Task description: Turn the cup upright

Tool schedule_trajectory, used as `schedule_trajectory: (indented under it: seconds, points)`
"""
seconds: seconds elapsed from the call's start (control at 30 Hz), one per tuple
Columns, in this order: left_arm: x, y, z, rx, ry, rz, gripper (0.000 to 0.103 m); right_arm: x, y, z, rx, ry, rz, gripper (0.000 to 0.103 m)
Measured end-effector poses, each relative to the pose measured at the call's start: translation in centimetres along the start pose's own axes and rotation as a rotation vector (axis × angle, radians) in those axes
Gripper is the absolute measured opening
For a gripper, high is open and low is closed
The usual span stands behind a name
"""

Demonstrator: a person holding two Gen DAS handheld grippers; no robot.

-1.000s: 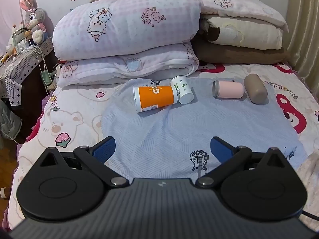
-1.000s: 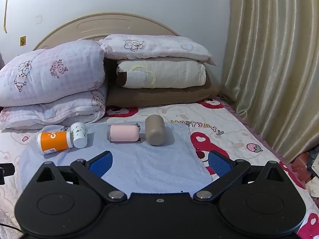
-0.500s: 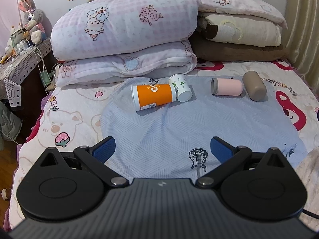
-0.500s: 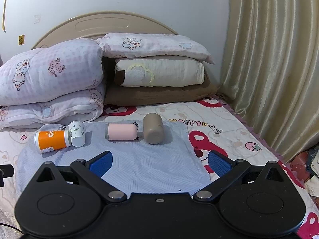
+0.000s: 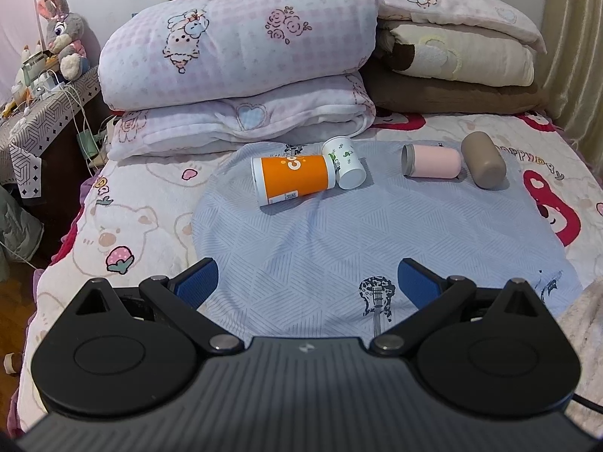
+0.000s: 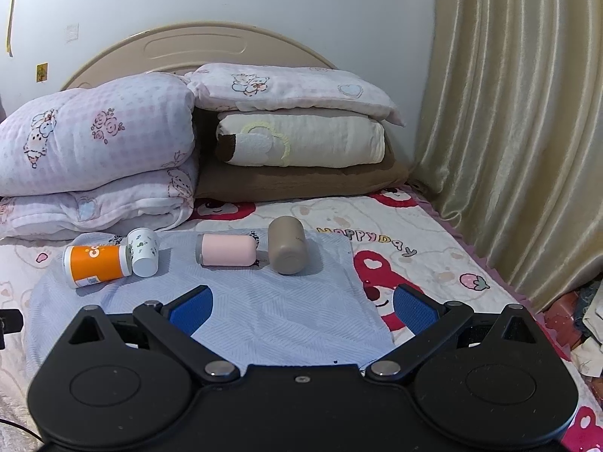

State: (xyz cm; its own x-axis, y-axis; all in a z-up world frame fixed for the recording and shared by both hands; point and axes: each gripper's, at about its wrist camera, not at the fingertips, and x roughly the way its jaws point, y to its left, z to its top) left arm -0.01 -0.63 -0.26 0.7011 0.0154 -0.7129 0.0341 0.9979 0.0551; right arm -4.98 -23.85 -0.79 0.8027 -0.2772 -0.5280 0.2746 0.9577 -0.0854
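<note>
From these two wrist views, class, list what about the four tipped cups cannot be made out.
- Orange cup: its printed word curves out of sight in both views.
- White leaf-print cup: its mouth faces away from both views, toward the folded quilt.
- Brown cup: its far end is hidden by its own body.
- Pink cup: its inside is too dark to read.

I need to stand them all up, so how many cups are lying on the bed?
4, all on the blue cloth: orange cup leftmost, small white cup touching it, pink cup, brown cup rightmost.
</note>
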Motion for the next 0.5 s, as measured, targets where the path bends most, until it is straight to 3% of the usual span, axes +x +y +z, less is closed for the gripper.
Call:
schedule_trajectory:
  seconds: [0.5]
  points:
    - [0.11, 0.19, -0.12, -0.001, 0.017, 0.001, 0.103, -0.13, -0.11, -0.15, -0.007, 0.001, -0.004, 0.103]
